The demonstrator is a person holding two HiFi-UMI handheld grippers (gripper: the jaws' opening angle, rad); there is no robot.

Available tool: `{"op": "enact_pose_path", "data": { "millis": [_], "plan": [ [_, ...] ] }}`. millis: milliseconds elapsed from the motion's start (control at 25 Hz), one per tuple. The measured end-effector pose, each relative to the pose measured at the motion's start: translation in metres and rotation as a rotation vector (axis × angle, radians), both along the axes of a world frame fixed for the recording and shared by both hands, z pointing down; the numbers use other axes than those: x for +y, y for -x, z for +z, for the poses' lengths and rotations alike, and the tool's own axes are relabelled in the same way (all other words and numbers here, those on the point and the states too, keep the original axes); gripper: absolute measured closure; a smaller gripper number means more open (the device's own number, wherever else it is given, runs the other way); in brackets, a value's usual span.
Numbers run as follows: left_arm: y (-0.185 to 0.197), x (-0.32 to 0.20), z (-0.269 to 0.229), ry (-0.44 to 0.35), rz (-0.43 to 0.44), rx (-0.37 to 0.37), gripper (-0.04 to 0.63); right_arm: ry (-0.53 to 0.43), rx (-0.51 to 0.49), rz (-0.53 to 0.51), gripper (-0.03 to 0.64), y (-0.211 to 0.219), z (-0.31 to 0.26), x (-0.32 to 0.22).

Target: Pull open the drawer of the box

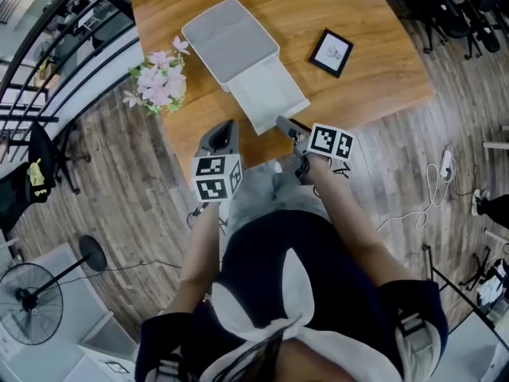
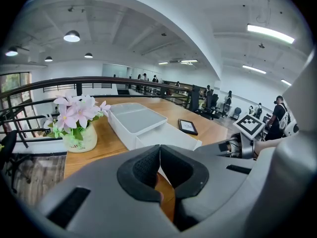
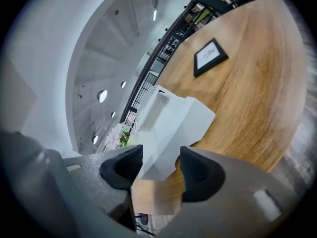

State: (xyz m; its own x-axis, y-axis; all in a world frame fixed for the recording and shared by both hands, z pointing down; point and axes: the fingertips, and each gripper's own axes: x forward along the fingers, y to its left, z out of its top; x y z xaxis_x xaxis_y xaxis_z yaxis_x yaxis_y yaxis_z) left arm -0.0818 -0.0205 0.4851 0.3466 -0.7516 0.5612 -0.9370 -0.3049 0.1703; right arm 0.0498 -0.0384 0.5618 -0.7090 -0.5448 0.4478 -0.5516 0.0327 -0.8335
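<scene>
Evidently the drawer [image 1: 266, 94] is drawn well out of the box [image 1: 231, 38], toward the near edge of the table [image 1: 382, 54]. The pull is judged nearly or wholly done, with only release and withdrawal left.

The right gripper [image 1: 288, 127] is placed at the drawer's front end. In the right gripper view its jaws are seen parted, with the drawer's front lip between them and bare wood showing beside one pad, so no firm hold is read. This cannot be made out in the head view.

The left gripper [image 1: 224, 134] is held at the table edge, clear of the box. In the left gripper view its jaws are seen closed together on nothing.

The drawer's full extension is shown plainly only in the head view.
</scene>
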Motion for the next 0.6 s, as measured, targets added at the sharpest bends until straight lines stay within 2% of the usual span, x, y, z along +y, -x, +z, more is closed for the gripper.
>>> {"op": "enact_pose_path", "data": {
  "millis": [240, 480, 600],
  "plan": [
    [-0.003, -0.008, -0.009, -0.016, 0.009, 0.01, 0.577, -0.185, 0.152, -0.046, 0.394, -0.004, -0.035, -0.009],
    [-0.014, -0.013, -0.023, -0.036, 0.035, 0.028, 0.577, -0.454, 0.301, -0.095, 0.43, 0.002, -0.081, -0.023],
    [-0.02, -0.018, -0.033, -0.06, 0.05, 0.035, 0.577, -0.556, 0.345, -0.119, 0.44, 0.007, -0.1, -0.026]
  ]
}}
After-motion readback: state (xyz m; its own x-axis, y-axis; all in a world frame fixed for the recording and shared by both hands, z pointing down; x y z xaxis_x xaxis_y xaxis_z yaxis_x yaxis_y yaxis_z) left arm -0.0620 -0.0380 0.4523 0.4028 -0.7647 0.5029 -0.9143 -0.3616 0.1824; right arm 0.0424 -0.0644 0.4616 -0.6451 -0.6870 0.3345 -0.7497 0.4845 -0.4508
